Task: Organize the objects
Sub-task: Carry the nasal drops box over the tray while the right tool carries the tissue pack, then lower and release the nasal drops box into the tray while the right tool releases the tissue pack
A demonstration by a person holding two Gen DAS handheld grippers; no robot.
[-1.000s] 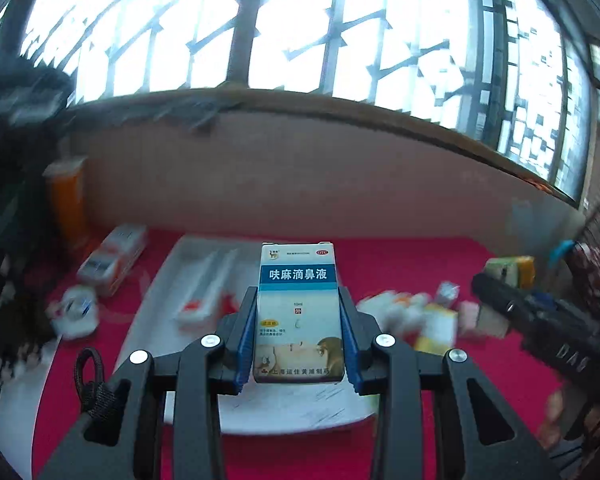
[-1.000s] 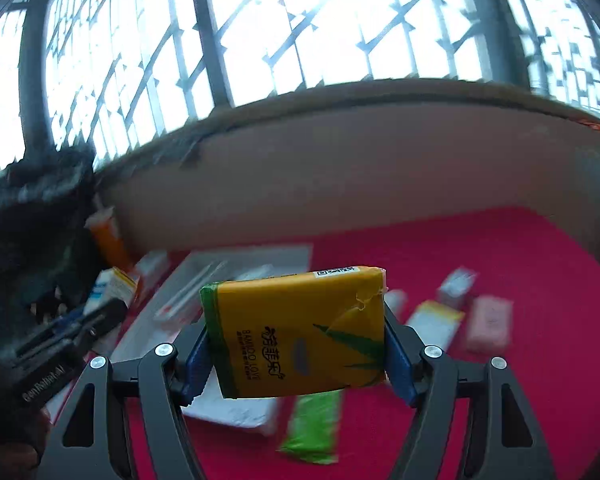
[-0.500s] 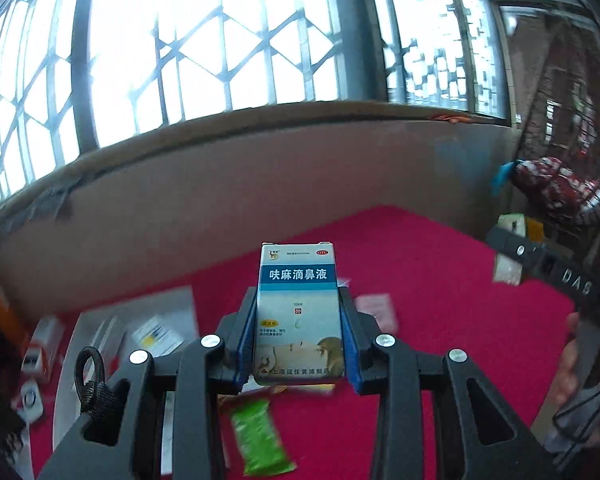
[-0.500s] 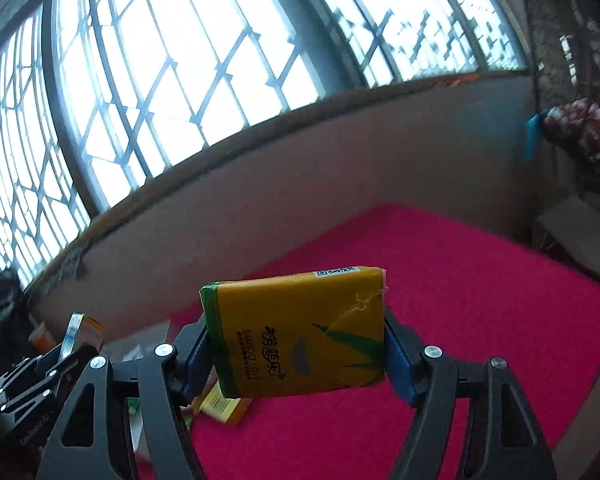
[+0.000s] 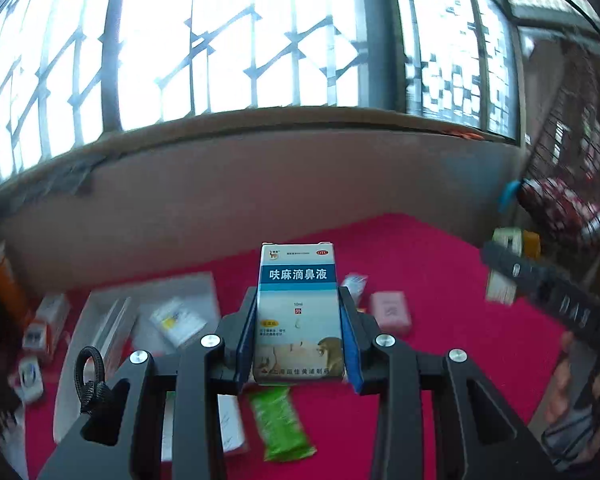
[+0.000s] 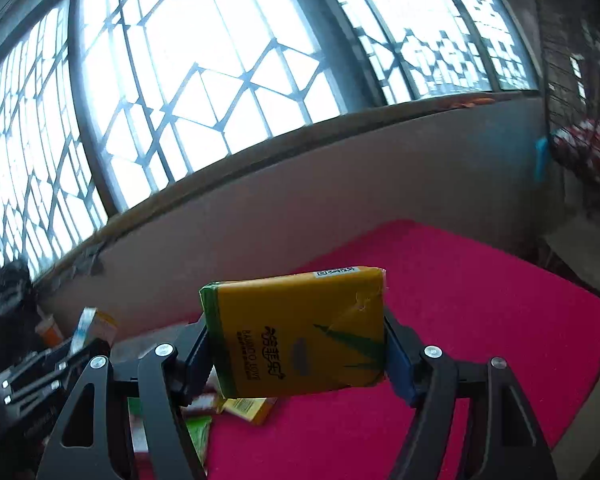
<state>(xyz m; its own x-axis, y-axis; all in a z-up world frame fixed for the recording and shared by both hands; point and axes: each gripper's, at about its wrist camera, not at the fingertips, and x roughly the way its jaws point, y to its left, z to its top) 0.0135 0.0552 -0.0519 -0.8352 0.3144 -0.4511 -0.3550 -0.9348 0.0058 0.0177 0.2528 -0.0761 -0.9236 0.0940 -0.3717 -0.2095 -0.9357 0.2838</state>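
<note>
My left gripper is shut on a white and blue medicine box, held upright above the red tablecloth. My right gripper is shut on a yellow tissue pack with a green leaf print, held lying on its side over the red cloth. In the left wrist view the right gripper and its tissue pack show at the right edge. The left gripper's body appears at the left of the right wrist view.
A white tray with small packets lies at the left of the cloth. A green packet, a pink packet, an orange bottle and several small boxes lie around. A wall and barred window stand behind; a wire rack is right.
Both grippers swung right across the table with their loads; the left view then came back a little toward the tray. The grips did not change.
</note>
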